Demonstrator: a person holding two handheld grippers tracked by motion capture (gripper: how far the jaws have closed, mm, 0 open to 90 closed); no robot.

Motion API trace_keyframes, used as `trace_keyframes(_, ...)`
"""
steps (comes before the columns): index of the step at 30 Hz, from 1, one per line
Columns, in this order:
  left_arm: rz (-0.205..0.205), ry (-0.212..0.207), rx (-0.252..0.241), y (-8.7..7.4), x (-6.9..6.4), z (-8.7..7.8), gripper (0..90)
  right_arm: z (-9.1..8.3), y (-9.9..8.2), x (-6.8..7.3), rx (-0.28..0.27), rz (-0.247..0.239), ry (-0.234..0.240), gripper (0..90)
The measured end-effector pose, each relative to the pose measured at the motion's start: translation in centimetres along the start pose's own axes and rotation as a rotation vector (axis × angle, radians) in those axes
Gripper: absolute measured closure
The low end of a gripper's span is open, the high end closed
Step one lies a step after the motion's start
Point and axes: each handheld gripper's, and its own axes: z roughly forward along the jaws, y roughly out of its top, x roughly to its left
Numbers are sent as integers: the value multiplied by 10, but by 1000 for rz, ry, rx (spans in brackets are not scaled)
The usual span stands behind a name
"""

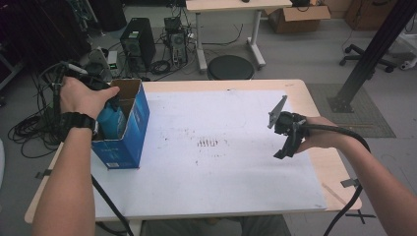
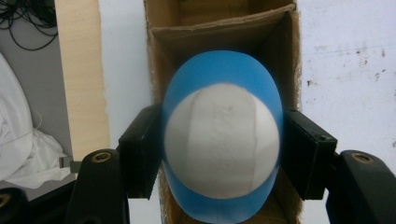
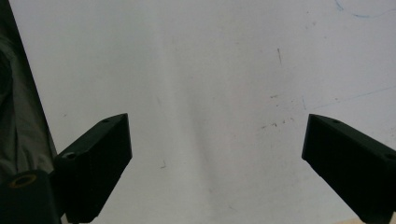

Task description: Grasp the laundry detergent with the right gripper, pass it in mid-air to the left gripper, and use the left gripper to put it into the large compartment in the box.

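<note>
the right gripper (image 1: 286, 142) hangs over the white sheet (image 1: 221, 152) covering the pale wooden table (image 1: 319, 167), near its right edge, its two black jaws spread wide apart with only bare, scuffed sheet between them in the right gripper view. farther off at the table's left edge, the left gripper (image 2: 223, 149) has its jaws clamped on either side of a rounded blue container with a white end (image 2: 222, 140), held inside the open top of the tall blue cardboard box (image 1: 129, 129), which stands upright on the sheet.

Left gripper (image 2: 223, 154) clamped; right gripper (image 3: 217, 158) fingers spread.
</note>
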Motion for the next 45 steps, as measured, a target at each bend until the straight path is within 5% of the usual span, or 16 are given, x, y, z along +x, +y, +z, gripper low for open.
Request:
trace_keyframes(19, 14, 8, 39, -4, -4, 31, 382, 5, -1, 1, 4, -3, 7, 82)
trace_keyframes(45, 21, 21, 71, -8, -4, 44, 381, 8, -4, 2, 6, 1, 14, 82)
